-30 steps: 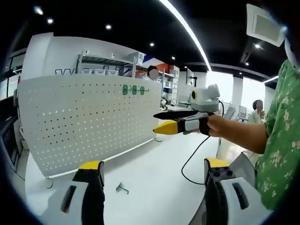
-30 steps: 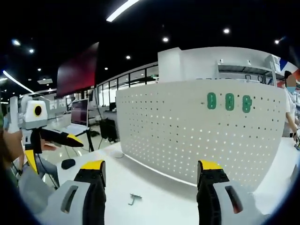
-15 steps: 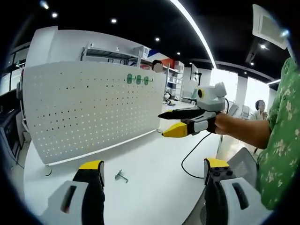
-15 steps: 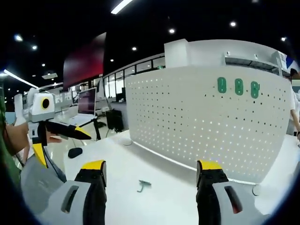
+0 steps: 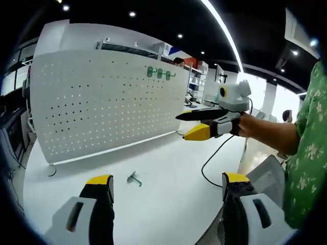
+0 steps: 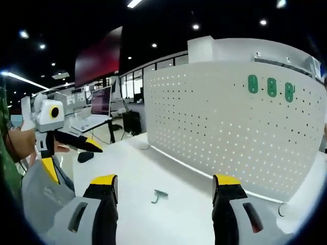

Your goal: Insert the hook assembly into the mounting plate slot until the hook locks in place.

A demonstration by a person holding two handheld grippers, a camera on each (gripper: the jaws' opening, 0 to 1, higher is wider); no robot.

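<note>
A small metal hook (image 5: 134, 178) lies on the white table (image 5: 168, 168), short of the white perforated mounting plate (image 5: 102, 102) that stands upright along the table's far side. My left gripper (image 5: 162, 184) is open above the table, the hook lying between its jaws, nearer the left one, and well ahead. In the left gripper view the right gripper (image 5: 191, 125) hovers open at the right, held in a hand. In the right gripper view the hook (image 6: 160, 195) lies ahead of my open right gripper (image 6: 164, 185), with the plate (image 6: 230, 122) behind, and the left gripper (image 6: 76, 148) hangs at the left.
Three green tags (image 6: 271, 86) sit high on the plate. A black cable (image 5: 212, 168) trails over the table's right part. A mouse (image 6: 85, 156) and a monitor (image 6: 102, 102) stand at the far left. Shelves and a person are behind the plate.
Both views have tilted down and drawn a little closer to the table, so the hook and plate appear higher and nearer. The hook itself lies where it was; both grippers stay open.
</note>
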